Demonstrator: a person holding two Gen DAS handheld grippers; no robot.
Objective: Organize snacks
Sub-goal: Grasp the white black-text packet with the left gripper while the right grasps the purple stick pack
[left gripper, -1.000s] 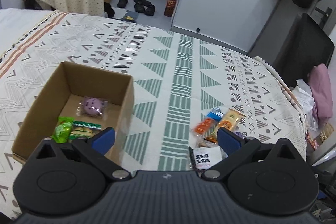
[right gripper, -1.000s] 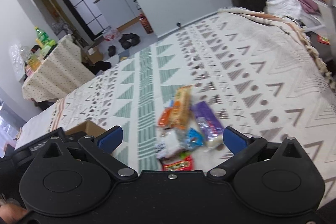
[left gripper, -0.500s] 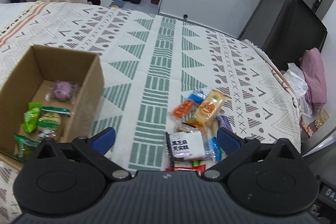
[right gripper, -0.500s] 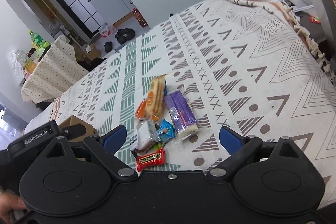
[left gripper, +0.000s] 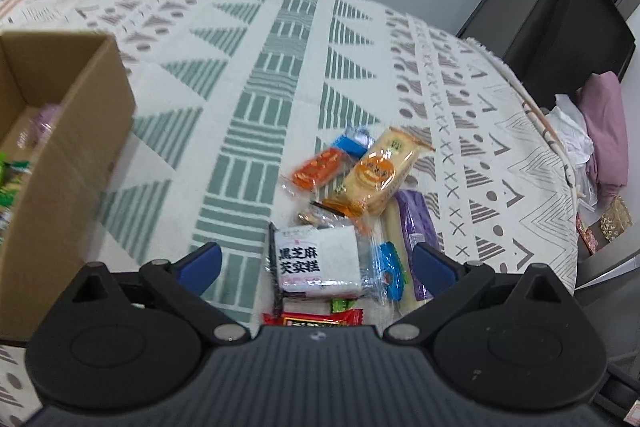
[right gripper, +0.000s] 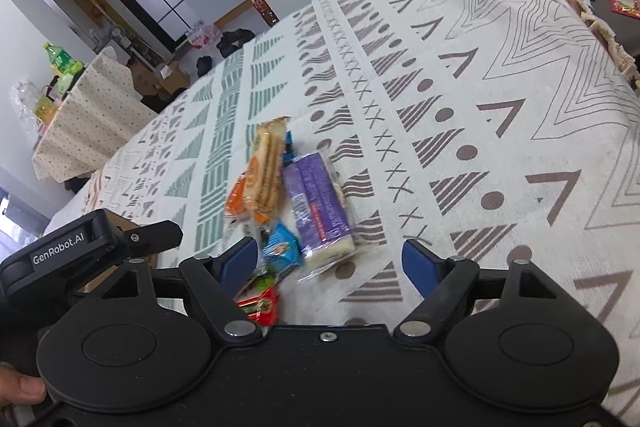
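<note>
Patterned bedspread in cream, green and grey fills the left wrist view, and the snack pile on it serves as the landmark. Well to the left of the pile stands a cardboard box, open on top, with green wrappers and a pale purple packet blurred inside, so part of the sorting looks done. Most of it seems left: the pile holds a white packet with black characters at its near edge, a red wrapper nearer still, an orange packet and a long biscuit pack at its far side, and a purple bar on its right. The left tool hangs over the near edge of the pile, jaws wide with nothing clamped, the white packet lying between them.

From the right wrist, the same pile sits mid-bed, wrappers overlapping and crinkled. The right tool is at the pile's near end; its jaws have just been closing but stand apart, pressing on nothing, with the purple bar and a small blue packet just ahead between them. Left of the pile the other tool's body shows.
</note>
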